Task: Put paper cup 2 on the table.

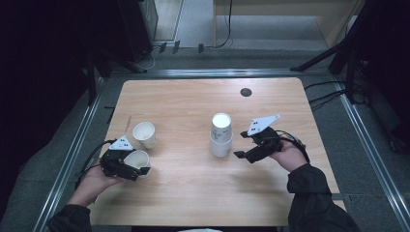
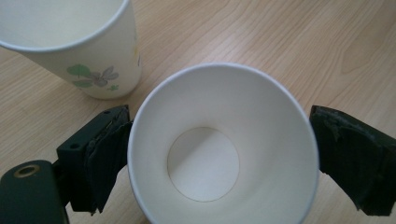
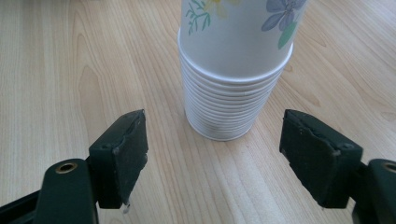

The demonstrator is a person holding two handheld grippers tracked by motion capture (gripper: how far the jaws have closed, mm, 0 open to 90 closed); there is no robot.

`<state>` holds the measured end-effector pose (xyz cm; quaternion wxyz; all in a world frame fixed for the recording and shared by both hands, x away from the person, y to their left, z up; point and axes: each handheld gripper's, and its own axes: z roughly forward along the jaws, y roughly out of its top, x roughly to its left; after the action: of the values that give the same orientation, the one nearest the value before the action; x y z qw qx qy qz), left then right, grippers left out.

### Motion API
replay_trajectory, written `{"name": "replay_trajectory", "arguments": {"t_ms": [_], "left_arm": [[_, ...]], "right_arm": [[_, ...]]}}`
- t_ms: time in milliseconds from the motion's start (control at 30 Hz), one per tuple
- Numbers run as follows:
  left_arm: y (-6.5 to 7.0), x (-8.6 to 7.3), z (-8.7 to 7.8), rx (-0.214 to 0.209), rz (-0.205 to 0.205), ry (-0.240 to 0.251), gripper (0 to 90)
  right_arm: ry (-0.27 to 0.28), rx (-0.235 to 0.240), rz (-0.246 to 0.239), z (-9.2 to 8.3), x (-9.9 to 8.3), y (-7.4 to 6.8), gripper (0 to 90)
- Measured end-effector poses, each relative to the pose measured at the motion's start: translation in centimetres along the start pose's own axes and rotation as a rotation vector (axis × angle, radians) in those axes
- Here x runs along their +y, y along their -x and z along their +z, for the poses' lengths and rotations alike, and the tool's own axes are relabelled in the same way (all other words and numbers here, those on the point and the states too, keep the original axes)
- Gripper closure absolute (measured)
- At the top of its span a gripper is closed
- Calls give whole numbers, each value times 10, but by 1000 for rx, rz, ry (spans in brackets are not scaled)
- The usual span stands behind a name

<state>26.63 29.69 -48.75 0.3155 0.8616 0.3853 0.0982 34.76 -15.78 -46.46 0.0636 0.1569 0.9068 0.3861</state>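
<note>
A plain white paper cup (image 2: 219, 154) stands upright on the wooden table (image 1: 193, 101) at the front left, its mouth facing up. My left gripper (image 1: 135, 163) is open around it, one pad on each side of the rim; the left pad (image 2: 109, 158) sits right against the wall. Just behind it stands a second cup (image 1: 144, 134) with a flower print (image 2: 93, 77). Near the table's middle rises a stack of flowered cups (image 1: 221, 135), rims down. My right gripper (image 1: 241, 144) is open just to the right of the stack (image 3: 229, 102), with nothing between its pads.
A small dark round hole (image 1: 246, 92) marks the table's far right part. Metal rails (image 1: 72, 154) run along the table's sides, and cables (image 1: 329, 96) lie on the floor to the right. Bare wood spreads across the far half.
</note>
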Motion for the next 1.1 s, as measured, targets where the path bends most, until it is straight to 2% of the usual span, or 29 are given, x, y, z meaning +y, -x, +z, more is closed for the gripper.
{"name": "replay_trajectory", "arguments": {"t_ms": [100, 200, 433, 500, 700, 900, 1100], "left_arm": [[1, 3, -7, 21, 1, 32, 80], [1, 6, -13, 15, -16, 68, 80], [8, 18, -23, 8, -15, 140, 81], [11, 23, -24, 13, -7, 147, 81], [20, 36, -20, -29, 14, 151, 81], [27, 49, -11, -49, 40, 139, 82], [35, 64, 0, -93, 58, 131, 86]], "right_arm": [[-1, -1, 0, 0, 0, 0, 239], [-3, -1, -1, 0, 0, 0, 239], [-8, -1, -5, -1, -2, -2, 239], [-13, -3, -2, -1, -2, -4, 238], [-18, 14, -9, 2, -4, -11, 238], [-37, 26, -22, 4, -6, -19, 238], [-39, 4, 1, -3, -14, -23, 238]]}}
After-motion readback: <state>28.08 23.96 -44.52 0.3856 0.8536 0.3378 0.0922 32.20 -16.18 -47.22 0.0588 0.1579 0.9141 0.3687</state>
